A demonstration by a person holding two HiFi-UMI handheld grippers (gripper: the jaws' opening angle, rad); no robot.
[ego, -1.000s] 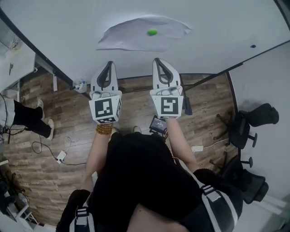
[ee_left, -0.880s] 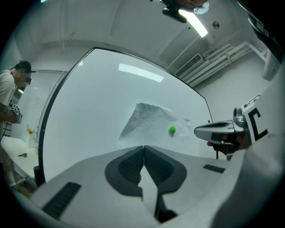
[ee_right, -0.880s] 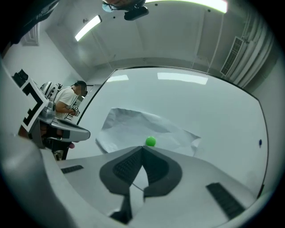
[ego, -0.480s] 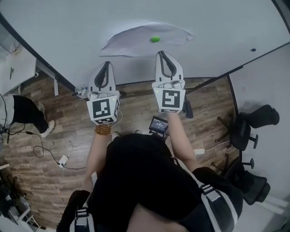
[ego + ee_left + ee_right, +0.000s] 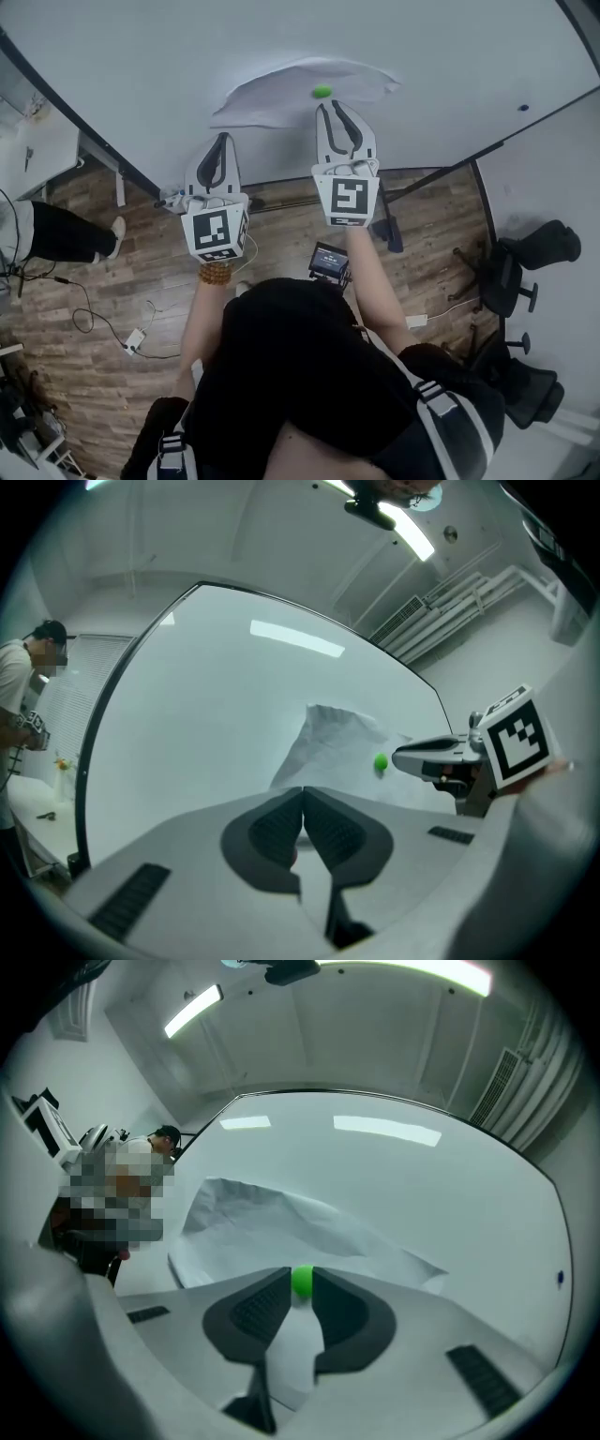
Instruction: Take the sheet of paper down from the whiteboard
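Two grippers: both raised toward the whiteboard.
Left gripper: fingers clenched together on nothing; below and left of the green magnet.
Right gripper: fingers opening, released; tips just below the magnet, which shows in their gap.
Sheet of paper: crumpled, pinned under the magnet, edges bulging off the whiteboard.
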